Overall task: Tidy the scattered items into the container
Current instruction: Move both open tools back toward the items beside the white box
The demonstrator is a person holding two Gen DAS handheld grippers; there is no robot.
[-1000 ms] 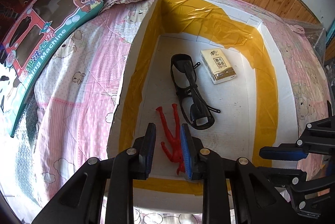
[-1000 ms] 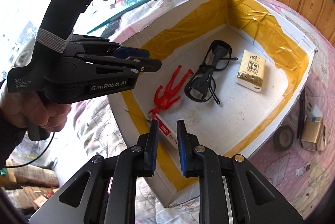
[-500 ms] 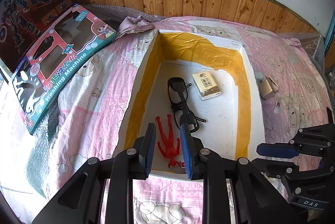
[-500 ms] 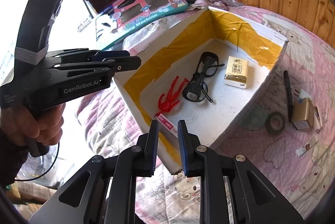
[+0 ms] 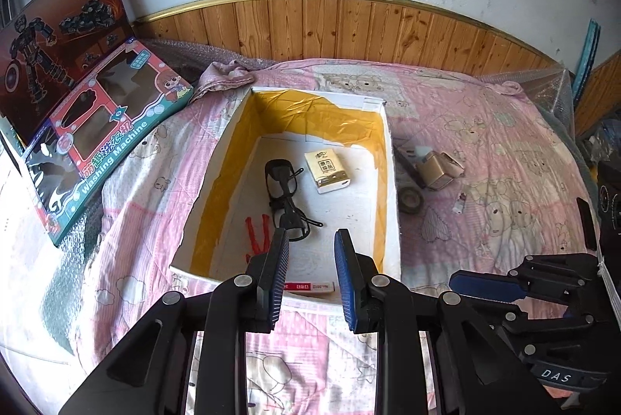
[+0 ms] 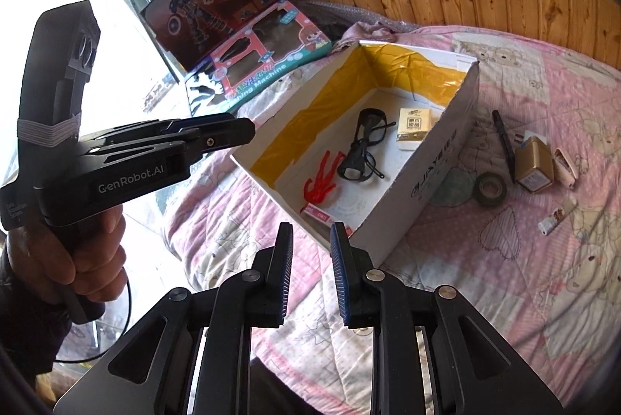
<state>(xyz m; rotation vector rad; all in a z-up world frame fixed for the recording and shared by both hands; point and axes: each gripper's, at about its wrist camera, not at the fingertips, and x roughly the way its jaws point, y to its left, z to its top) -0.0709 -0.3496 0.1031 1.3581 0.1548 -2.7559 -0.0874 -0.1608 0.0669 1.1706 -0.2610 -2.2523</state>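
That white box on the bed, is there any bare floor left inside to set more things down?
Yes. The box floor is bare right of the glasses, nearer than the tissue pack. The near-left corner is crowded: red toy, small carton.

Both tongs hang empty with fingers parted — left tongs (image 5: pixel 311 259), right tongs (image 6: pixel 310 252) — a hand (image 6: pixel 83 259) gripping the left handle.
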